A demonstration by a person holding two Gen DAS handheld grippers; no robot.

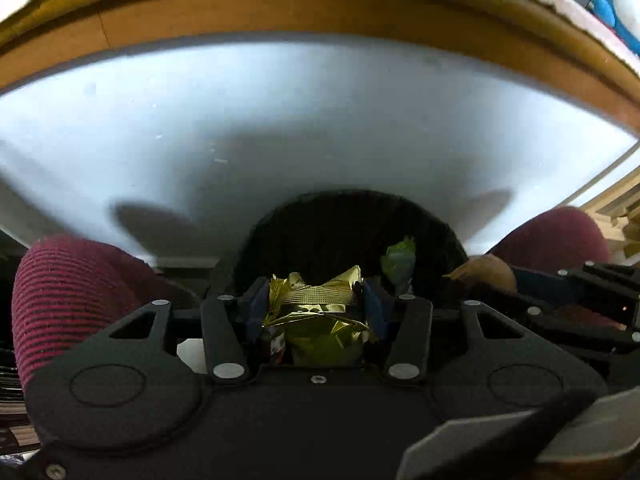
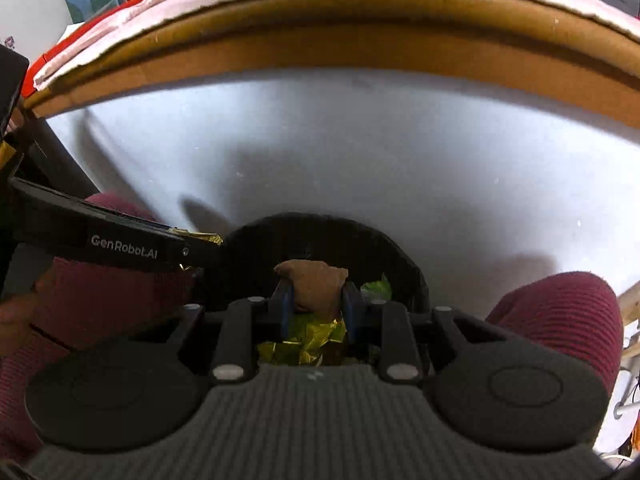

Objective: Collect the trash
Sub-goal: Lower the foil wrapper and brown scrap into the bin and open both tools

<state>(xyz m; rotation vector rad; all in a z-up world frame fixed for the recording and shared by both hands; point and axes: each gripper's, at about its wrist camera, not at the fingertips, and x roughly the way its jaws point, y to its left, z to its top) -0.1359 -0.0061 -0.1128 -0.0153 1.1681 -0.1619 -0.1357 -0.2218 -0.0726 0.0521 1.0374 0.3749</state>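
Two claws hang over a round black bin [image 2: 404, 256] that stands on pale grey floor [image 1: 280, 128], below the long wooden edge [image 2: 320, 52] of a piece of furniture. Open floor lies between that edge and the bin's rim; maroon ribbed knees [image 1: 72, 292] flank the bin closely on both sides. The left claw [image 1: 316, 304] is clamped on a crumpled gold foil wrapper [image 1: 320, 312], just above the bin's mouth. The right claw [image 2: 316, 304] pinches a small brown crumpled lump [image 2: 316, 284], perhaps paper, above gold and green scraps [image 2: 304, 340] already inside.
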